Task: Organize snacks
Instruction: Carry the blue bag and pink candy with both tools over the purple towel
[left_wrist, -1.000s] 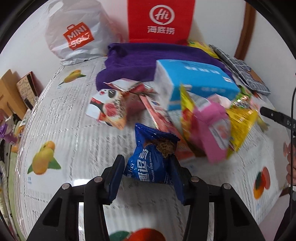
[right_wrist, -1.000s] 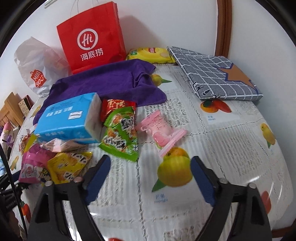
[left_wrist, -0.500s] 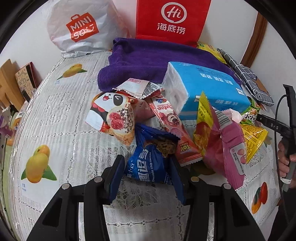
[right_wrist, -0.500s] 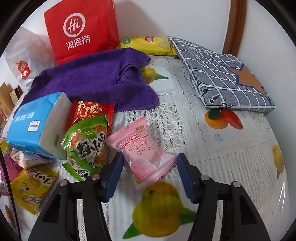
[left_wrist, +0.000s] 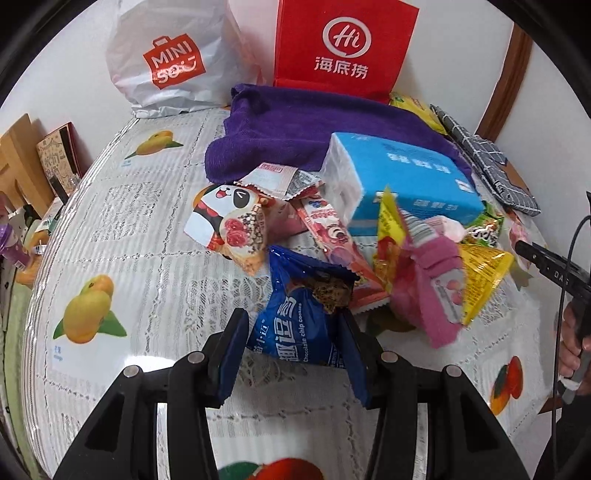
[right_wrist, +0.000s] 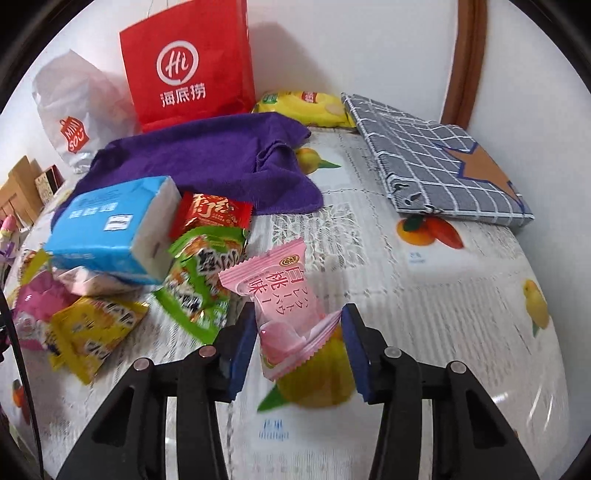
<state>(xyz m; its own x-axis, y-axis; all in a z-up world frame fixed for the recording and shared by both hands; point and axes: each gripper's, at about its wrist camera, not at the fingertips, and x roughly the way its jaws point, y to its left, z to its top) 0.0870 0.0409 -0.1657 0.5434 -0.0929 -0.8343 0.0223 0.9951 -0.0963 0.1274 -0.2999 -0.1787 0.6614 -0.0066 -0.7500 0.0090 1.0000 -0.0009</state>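
Observation:
My left gripper (left_wrist: 291, 350) is shut on a blue chocolate chip cookie packet (left_wrist: 295, 325), held at its lower end just over the tablecloth. Beyond it lies a heap of snacks: a panda packet (left_wrist: 229, 218), a pink packet (left_wrist: 432, 291) and a yellow packet (left_wrist: 480, 277). My right gripper (right_wrist: 299, 350) is closing its jaws on a pink peach-flavour packet (right_wrist: 280, 295), and both pads touch its sides. Left of that lie a green packet (right_wrist: 203, 273) and a red packet (right_wrist: 210, 214).
A blue tissue pack (right_wrist: 110, 225) sits amid the snacks. A purple towel (right_wrist: 207, 162), a red paper bag (right_wrist: 188, 62) and a white plastic bag (left_wrist: 166, 62) stand at the back. A grey checked pouch (right_wrist: 436, 158) and a yellow chip bag (right_wrist: 303, 107) lie at the back right.
My right gripper came forward over the pink peach packet and its jaws narrowed from wide open to touching it. My left gripper kept its hold on the blue packet.

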